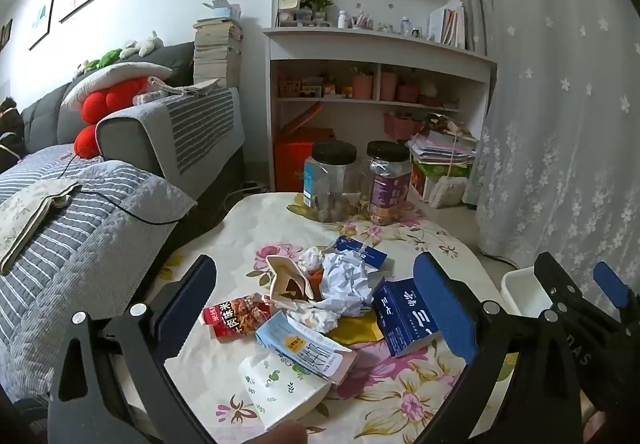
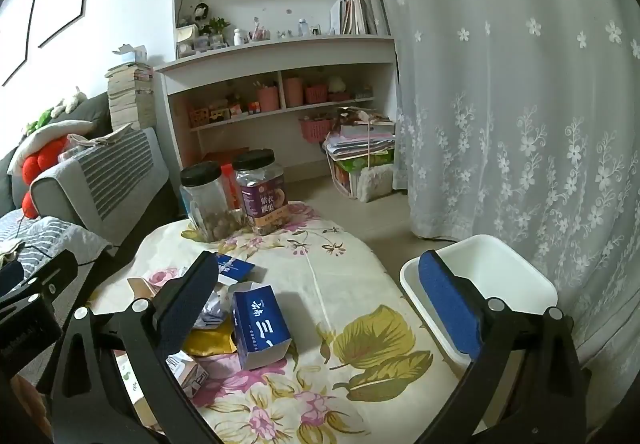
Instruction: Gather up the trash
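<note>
Two wide-open hand-held grippers (image 1: 324, 308) (image 2: 320, 308) above crumpled paper (image 1: 345, 281), creased cartons (image 1: 404, 318) (possibly cardboard), on floral cloth (image 2: 320, 264).

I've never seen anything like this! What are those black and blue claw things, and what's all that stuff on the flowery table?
They are two grippers a person holds, one in each hand. Each carries a camera looking along its fingers, so you get two pictures. The left gripper and the right gripper are both open, holding nothing. On the flowery table lies trash: a blue box, crumpled paper, a red snack wrapper. Two jars stand behind. The white bin sits beside the table.
</note>
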`<act>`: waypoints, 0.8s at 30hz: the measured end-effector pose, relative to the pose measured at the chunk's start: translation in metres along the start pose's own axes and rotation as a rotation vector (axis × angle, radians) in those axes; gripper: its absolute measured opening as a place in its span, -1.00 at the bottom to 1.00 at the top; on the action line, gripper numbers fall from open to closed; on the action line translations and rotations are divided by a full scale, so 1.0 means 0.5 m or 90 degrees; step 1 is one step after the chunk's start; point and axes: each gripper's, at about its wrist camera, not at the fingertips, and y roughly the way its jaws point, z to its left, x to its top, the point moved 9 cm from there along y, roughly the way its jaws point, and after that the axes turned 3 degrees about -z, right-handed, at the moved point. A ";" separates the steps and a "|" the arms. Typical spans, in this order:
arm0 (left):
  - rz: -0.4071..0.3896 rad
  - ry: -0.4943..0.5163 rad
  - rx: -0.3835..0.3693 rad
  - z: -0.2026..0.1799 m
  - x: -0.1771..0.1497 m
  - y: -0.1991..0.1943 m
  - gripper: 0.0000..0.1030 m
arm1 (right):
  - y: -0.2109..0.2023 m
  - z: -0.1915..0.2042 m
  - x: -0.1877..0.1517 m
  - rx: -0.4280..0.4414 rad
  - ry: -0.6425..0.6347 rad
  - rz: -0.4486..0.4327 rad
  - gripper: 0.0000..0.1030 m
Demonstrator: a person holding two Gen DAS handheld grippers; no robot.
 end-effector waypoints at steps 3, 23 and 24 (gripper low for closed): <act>0.000 -0.001 -0.002 0.006 -0.006 -0.001 0.87 | 0.001 0.001 0.001 0.000 0.001 -0.001 0.87; 0.008 -0.004 -0.008 0.022 -0.036 -0.006 0.87 | 0.001 -0.003 0.001 -0.001 0.001 0.003 0.87; 0.008 -0.003 -0.009 0.022 -0.035 -0.006 0.87 | 0.000 -0.005 0.002 -0.001 0.001 0.003 0.87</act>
